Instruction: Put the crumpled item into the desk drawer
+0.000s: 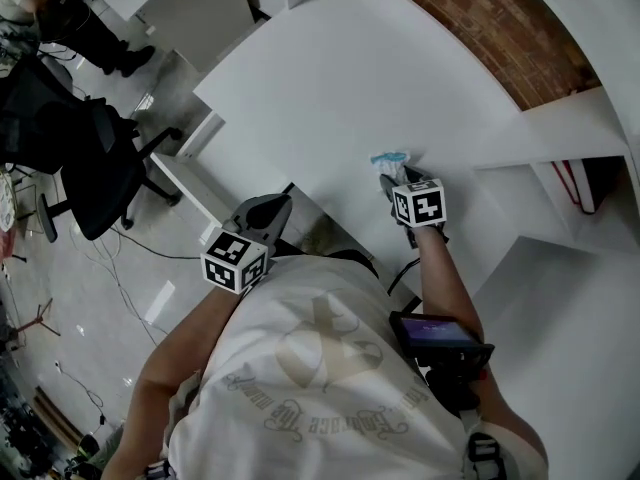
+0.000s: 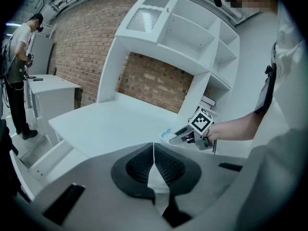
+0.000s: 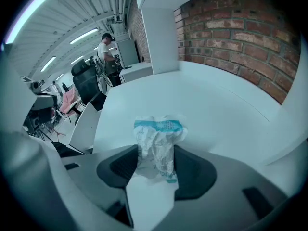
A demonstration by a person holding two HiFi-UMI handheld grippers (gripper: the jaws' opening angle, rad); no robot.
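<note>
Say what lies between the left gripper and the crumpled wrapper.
Only bare white desk separates the left gripper from the crumpled wrapper; the head view shows it.

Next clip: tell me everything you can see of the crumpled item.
The crumpled wrapper is white and thin, like plastic film or paper, with a blue printed band across its top. It stands upright between the jaws of the right gripper, whose dark pads press on both its sides, over the white desk. Whether its bottom touches the desk cannot be told.
</note>
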